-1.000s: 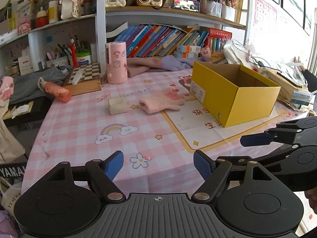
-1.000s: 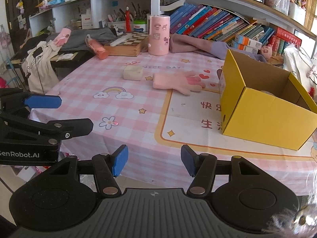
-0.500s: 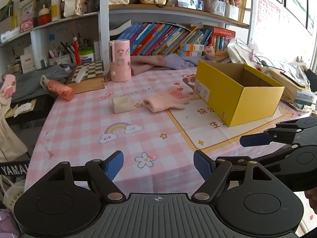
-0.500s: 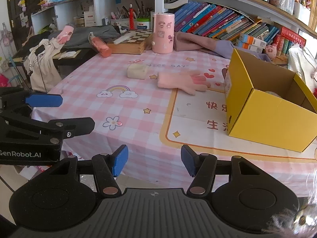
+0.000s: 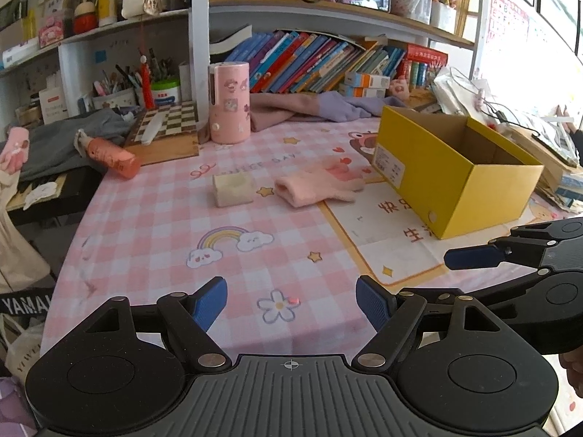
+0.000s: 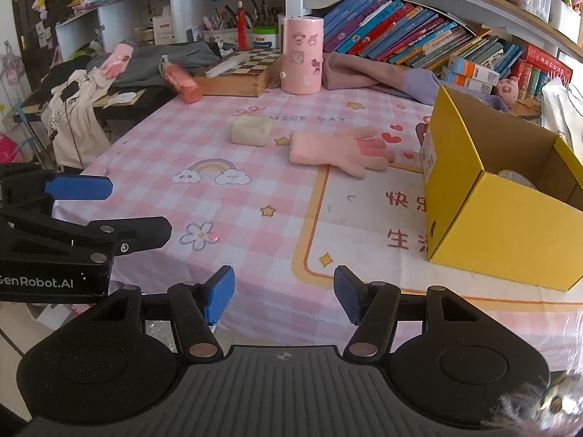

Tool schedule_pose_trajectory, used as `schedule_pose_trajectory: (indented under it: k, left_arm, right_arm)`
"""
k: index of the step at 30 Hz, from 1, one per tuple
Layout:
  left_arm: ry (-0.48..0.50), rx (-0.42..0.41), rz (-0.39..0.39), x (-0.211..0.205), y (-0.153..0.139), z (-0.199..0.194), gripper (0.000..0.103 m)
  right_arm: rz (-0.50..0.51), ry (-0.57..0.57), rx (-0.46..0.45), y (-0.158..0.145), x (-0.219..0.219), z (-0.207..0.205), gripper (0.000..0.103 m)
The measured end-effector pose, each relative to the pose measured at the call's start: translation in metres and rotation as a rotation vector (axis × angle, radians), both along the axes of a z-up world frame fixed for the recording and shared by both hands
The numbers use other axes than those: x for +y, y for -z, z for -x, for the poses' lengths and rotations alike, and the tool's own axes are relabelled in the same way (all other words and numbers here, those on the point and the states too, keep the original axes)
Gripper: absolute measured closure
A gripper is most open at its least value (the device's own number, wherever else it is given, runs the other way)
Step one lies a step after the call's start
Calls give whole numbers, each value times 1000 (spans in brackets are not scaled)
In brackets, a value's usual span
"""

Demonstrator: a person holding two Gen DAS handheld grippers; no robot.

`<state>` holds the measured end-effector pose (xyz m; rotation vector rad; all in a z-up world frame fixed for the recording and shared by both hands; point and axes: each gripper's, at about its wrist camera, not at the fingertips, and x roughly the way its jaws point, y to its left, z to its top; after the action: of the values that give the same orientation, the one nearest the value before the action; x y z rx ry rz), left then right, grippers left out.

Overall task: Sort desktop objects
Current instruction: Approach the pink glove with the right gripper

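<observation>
Both grippers have edged forward over the near table edge. Left gripper (image 5: 291,300) hangs released and empty; right gripper (image 6: 284,293) is opening, nothing between. Pink glove (image 6: 337,151) lies beside the yellow box (image 6: 510,225); approach low, straddling its cuff.

Left tool (image 5: 291,300) at the near edge of the worktop (image 5: 153,240), tilted downward, blue pads (image 5: 209,300) wide apart, nothing between. Right tool (image 6: 284,293) just beside it on the right, same downward tilt, narrower gap, jaws opening, empty. Each visible from the side in the other's view.
</observation>
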<state>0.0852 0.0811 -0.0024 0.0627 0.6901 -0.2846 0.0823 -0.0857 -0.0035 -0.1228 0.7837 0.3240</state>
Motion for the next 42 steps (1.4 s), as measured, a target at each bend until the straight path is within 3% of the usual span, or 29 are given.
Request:
schedule_pose_trajectory:
  k: [23, 42]
  left_arm:
    - [-82, 26, -35, -10, 4, -109, 23]
    - [-157, 54, -56, -17, 18, -166, 23]
  right_arm:
    - [-48, 12, 22, 10, -10, -123, 38]
    - [-25, 44, 49, 24, -12, -188, 27]
